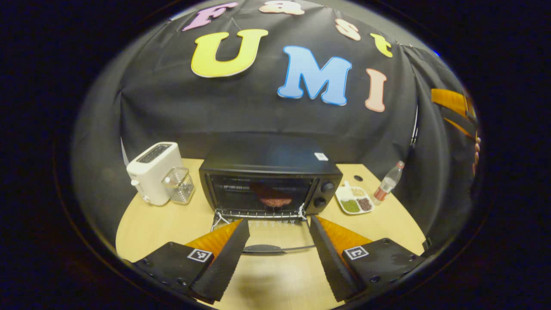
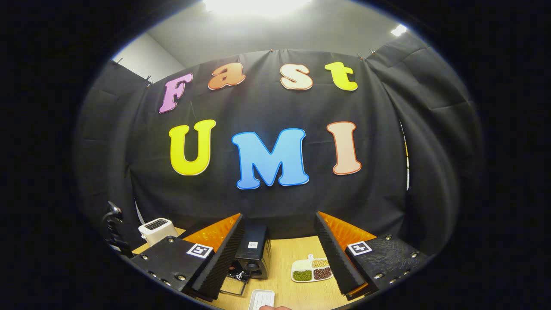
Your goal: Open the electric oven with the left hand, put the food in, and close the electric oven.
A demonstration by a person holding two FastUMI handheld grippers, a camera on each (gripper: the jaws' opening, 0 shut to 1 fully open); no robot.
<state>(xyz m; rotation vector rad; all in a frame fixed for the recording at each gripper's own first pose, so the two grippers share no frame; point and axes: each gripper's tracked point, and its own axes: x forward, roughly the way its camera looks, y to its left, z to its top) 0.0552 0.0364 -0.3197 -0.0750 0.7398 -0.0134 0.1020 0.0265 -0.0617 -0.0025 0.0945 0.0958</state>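
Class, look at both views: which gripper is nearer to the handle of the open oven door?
Left. The left gripper is open just above the door handle, fingers on either side. The right gripper is held higher and farther back, off to the oven's right.

Left gripper (image 1: 279,254) agape; right gripper (image 2: 279,258) agape.

This is a recording booth arranged like a small kitchen, not a real home. Black cloth (image 2: 275,202) hangs as walls on all sides, under a plain ceiling with lamps (image 2: 398,30). On a light wooden surface (image 1: 172,224) stand kitchen things: an electric oven (image 1: 269,181), a white toaster (image 1: 153,172), a divided dish of beans (image 1: 354,200) and a bottle (image 1: 388,183).
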